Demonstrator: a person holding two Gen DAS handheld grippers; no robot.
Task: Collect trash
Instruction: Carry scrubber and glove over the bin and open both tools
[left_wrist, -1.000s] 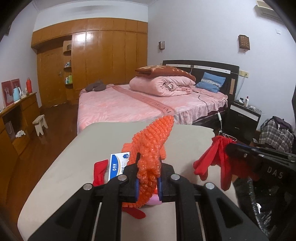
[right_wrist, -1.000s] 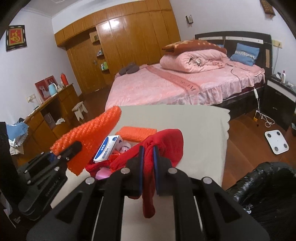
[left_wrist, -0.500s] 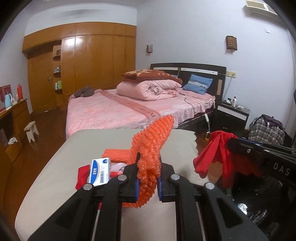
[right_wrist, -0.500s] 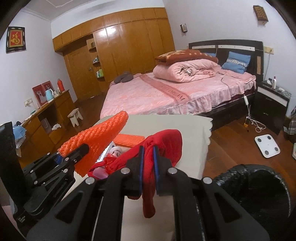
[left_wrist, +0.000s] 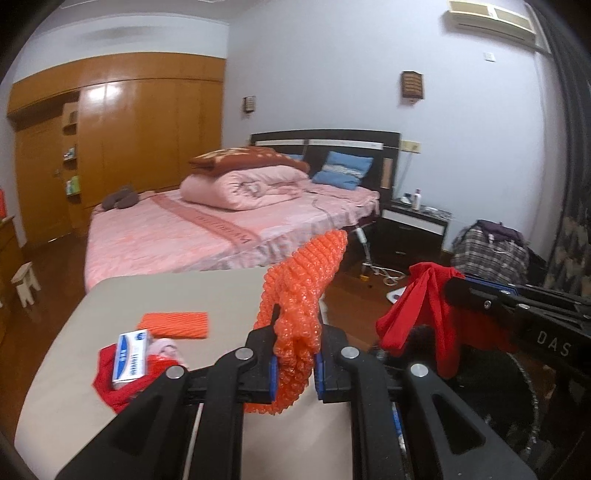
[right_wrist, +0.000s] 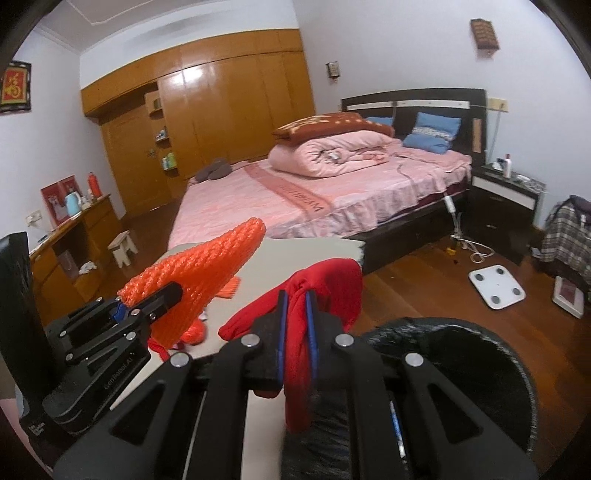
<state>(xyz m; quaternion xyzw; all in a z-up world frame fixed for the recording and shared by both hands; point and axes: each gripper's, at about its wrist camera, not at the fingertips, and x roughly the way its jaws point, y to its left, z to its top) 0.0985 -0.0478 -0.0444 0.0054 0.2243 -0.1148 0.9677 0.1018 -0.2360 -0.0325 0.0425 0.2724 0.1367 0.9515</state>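
Observation:
My left gripper (left_wrist: 294, 363) is shut on an orange foam net sleeve (left_wrist: 301, 295) that stands up from its jaws, near the right edge of the beige table (left_wrist: 192, 295). My right gripper (right_wrist: 295, 332) is shut on a crumpled red plastic bag (right_wrist: 325, 288), which hangs over the rim of a black-lined trash bin (right_wrist: 461, 354). In the right wrist view the left gripper (right_wrist: 147, 308) holds the orange sleeve (right_wrist: 207, 266) to the left. On the table lie a second orange foam piece (left_wrist: 173, 325), a blue-and-white box (left_wrist: 131, 353) and red scraps (left_wrist: 110, 384).
A pink bed (right_wrist: 295, 199) stands beyond the table. A dark nightstand (right_wrist: 506, 206), a white floor scale (right_wrist: 496, 286) and a checked bag (left_wrist: 491, 254) lie to the right on the wooden floor. A desk (right_wrist: 70, 236) and small stool (right_wrist: 123, 247) are at the left.
Both grippers have swung to the right and risen a little, carrying the orange sleeve and the red bag off the table's middle. The bin now fills more of the right wrist view.

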